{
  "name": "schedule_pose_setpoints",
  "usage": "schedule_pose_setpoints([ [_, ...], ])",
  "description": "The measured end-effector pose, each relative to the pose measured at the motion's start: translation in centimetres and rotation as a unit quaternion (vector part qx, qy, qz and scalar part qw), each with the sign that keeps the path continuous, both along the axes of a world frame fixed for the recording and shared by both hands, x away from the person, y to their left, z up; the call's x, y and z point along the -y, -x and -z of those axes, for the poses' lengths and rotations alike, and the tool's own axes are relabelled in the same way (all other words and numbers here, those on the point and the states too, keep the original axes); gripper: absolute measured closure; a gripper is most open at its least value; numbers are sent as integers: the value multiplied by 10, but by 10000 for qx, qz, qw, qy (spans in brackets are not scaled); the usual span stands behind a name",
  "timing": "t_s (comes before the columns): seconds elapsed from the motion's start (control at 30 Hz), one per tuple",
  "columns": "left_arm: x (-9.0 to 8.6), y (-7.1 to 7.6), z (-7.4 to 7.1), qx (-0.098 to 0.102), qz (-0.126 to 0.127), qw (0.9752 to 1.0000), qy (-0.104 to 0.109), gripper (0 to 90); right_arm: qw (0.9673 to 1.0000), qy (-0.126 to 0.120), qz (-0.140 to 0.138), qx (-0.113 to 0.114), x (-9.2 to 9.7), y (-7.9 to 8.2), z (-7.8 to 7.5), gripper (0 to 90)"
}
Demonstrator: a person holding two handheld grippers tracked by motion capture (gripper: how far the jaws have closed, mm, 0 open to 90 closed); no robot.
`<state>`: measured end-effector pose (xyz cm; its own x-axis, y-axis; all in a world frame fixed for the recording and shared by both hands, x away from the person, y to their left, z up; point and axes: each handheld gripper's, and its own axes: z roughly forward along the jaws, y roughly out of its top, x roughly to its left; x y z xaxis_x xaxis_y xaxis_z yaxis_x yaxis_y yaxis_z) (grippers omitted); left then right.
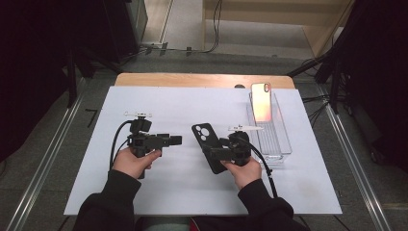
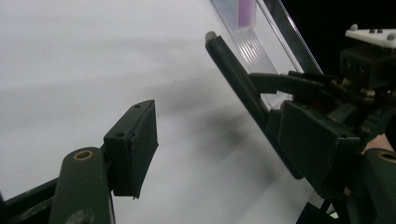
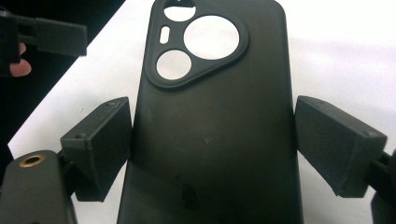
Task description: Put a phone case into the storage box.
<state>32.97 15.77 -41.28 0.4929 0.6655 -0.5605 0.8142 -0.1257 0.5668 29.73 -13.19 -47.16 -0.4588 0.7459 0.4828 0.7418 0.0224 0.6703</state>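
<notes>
Partly cropped, phone case (image 3: 210, 126) between right claw (image 3: 212, 140) jaws

The white board (image 1: 159, 192) lies bare across the left and lower frame — free passage there. At right, a clear tray (image 1: 272, 139) with an upright phone (image 1: 261, 101) blocks the way — the black phone case (image 1: 208, 139) lies just left.
</notes>
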Motion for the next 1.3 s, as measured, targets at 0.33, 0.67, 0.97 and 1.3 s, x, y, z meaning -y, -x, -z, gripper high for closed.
schedule_pose_setpoints([
  [0.33,14,-13,0,-276,-232,9993,59,302,9999,-26,95,101,-6,4,-1,123],
  [0.67,27,-17,3,-286,-445,9985,168,340,9999,-81,84,127,-12,8,-1,123],
  [0.97,37,-17,9,-166,-564,9980,219,429,9998,-142,83,134,-19,10,1,122],
  [1.3,46,-16,17,-164,-711,9971,224,530,9997,-183,-2,190,-29,12,3,123],
])
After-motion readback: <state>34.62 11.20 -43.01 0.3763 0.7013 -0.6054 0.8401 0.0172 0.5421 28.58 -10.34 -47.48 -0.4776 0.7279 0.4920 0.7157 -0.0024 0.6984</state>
